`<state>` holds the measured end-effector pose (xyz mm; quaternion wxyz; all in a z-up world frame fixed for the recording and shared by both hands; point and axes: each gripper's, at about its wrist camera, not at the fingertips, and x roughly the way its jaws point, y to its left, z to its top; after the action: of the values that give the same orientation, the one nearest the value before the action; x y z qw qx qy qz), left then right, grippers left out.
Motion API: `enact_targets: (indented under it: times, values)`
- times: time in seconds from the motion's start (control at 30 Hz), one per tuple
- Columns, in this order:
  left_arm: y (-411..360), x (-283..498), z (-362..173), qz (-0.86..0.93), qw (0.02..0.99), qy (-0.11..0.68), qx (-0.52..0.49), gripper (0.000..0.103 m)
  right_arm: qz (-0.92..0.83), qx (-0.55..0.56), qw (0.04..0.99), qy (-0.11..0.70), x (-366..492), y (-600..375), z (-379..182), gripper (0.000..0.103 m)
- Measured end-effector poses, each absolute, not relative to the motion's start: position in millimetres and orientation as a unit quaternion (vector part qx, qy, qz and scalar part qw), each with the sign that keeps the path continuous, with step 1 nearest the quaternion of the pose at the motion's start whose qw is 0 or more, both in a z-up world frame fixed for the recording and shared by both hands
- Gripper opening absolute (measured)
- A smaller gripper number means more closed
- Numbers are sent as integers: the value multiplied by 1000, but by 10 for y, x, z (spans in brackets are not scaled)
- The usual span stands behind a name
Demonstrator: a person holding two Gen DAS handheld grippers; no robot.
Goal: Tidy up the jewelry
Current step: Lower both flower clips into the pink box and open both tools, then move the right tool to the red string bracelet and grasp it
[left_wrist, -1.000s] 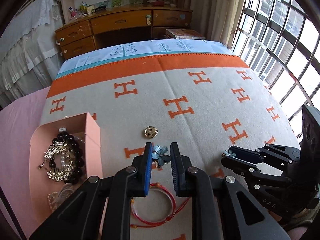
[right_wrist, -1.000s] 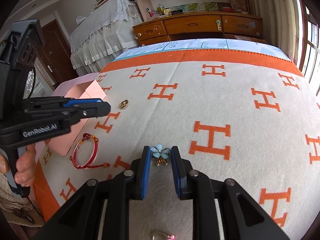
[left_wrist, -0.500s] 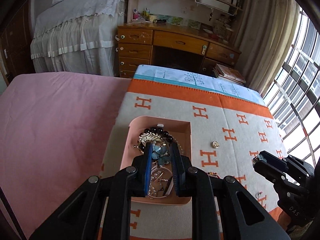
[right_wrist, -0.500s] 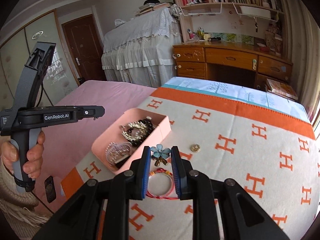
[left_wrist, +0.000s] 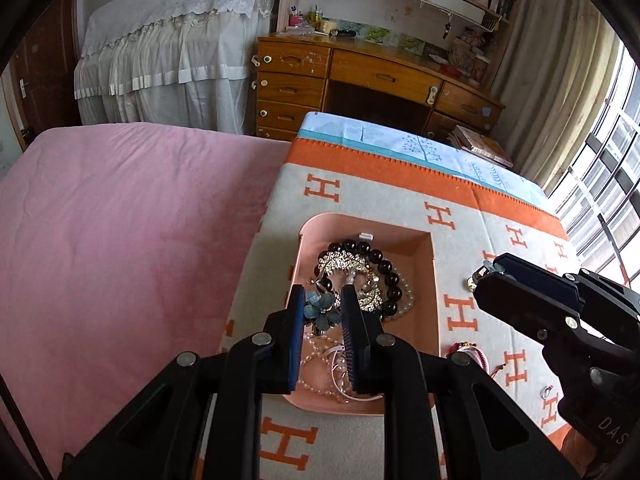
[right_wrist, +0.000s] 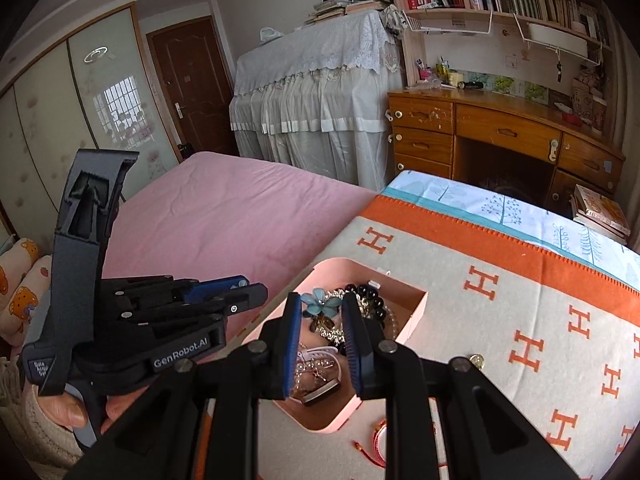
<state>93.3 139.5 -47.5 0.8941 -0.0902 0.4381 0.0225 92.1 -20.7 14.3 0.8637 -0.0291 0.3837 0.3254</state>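
Note:
A pink open box [left_wrist: 434,280] [right_wrist: 416,312] lies on the H-patterned blanket and holds a black bead bracelet [left_wrist: 384,264], a gold piece and pearl strands. My left gripper [left_wrist: 322,306] is shut on a blue flower earring [left_wrist: 318,308], above the box's near left part. My right gripper [right_wrist: 320,308] is shut on a matching blue flower earring [right_wrist: 322,306], above the box. It also shows in the left wrist view [left_wrist: 490,270]. A red cord bracelet [left_wrist: 472,354] [right_wrist: 380,440] and a gold coin charm [right_wrist: 477,359] lie on the blanket beside the box.
The blanket [left_wrist: 520,240] covers a raised surface next to a pink bed [left_wrist: 120,240]. A wooden desk [left_wrist: 380,80] stands behind, a barred window to the right. A small ring [left_wrist: 546,391] lies on the blanket at right.
Both grippers have lifted off the blanket with their flower earrings and moved left over the pink box. The views have risen and now look down into the box.

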Motion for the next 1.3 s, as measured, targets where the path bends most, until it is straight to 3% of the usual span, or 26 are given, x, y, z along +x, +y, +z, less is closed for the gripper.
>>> enact_targets:
  times: [0.27, 0.33, 0.37, 0.4, 0.5, 0.6, 1.3]
  values:
    - [1308, 1049, -821, 25, 884, 461, -70, 16, 307, -47, 838, 449, 1065, -113, -336, 21]
    - [1264, 1042, -841, 28, 887, 458, -54, 28, 303, -51, 834, 458, 1075, -104, -386, 21]
    - [1244, 1026, -838, 30, 889, 455, -48, 42, 301, -53, 833, 462, 1078, -102, -410, 21]
    - [1229, 1011, -831, 39, 891, 450, -41, 51, 300, -56, 831, 465, 1071, -98, -422, 21]
    - [1232, 981, -799, 54, 897, 437, -29, 70, 291, -54, 831, 470, 1083, -127, -450, 22]
    - [1249, 942, -747, 49, 901, 429, -36, 78, 287, -40, 830, 477, 1094, -202, -456, 22]
    - [920, 718, -556, 29, 909, 416, -4, 88, 268, 3, 839, 474, 837, -617, -358, 22]
